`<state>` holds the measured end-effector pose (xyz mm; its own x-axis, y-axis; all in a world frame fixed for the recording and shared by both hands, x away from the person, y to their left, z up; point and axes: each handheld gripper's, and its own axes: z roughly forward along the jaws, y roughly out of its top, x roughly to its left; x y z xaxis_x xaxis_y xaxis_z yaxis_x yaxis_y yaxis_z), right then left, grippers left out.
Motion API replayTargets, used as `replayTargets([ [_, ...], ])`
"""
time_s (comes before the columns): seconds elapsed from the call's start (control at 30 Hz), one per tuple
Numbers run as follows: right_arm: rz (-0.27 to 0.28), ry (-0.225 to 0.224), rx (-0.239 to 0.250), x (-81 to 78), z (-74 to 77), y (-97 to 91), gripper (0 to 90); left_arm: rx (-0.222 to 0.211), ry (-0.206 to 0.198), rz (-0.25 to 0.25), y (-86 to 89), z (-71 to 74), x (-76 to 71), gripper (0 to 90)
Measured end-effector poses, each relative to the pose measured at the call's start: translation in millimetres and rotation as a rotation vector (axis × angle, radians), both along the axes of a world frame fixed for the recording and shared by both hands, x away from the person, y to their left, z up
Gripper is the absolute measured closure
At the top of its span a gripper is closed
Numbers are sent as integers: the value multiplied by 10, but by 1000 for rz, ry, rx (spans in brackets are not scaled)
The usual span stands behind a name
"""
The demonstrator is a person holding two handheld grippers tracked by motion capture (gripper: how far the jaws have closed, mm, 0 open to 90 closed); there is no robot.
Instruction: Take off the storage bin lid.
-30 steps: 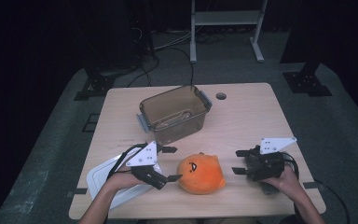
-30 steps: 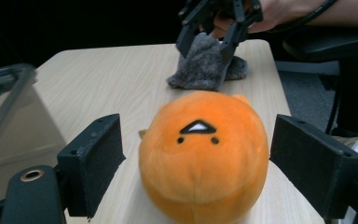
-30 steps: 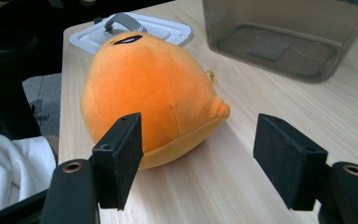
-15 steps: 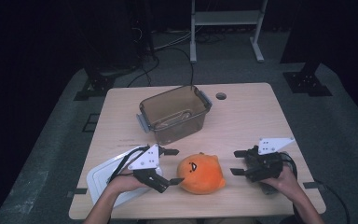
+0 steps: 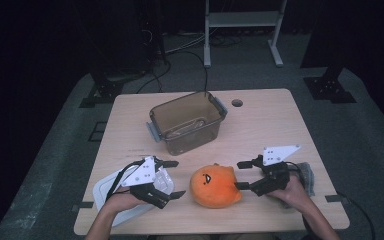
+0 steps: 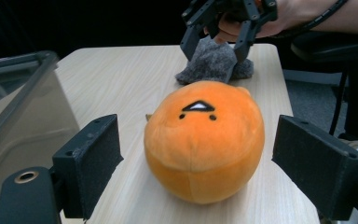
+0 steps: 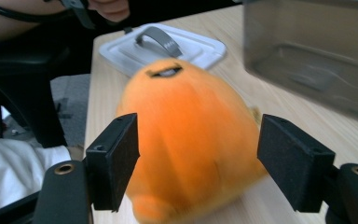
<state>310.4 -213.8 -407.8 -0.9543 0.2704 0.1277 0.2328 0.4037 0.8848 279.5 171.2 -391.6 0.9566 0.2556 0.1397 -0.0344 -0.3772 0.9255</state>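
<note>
The round orange plush toy with a small stitched face (image 5: 215, 186) lies on the pale wooden desk (image 5: 280, 125), near its front edge, between my two grippers. My right gripper (image 5: 240, 175) has just been opening; its jaws now straddle the toy without pressing. My left gripper (image 5: 172, 178) also stands apart, just short of it. I should close one gripper squarely on the plush's widest part. The right gripper view is blurred, so I can't tell whether a pad touches.

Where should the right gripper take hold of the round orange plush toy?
Across the round orange plush toy at its widest middle, coming level from its right side: the soft, rounded body sits on the table, and the right gripper already has open jaws flanking it.
</note>
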Motion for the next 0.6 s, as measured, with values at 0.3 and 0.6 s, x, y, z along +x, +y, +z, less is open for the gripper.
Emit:
replayTargets([
  [0.3,72,14,-6,140,-27,293,276,-1,-3,39,156,0,4,135],
  [0.6,97,19,-6,327,24,412,276,7,-6,69,232,-26,42,135],
])
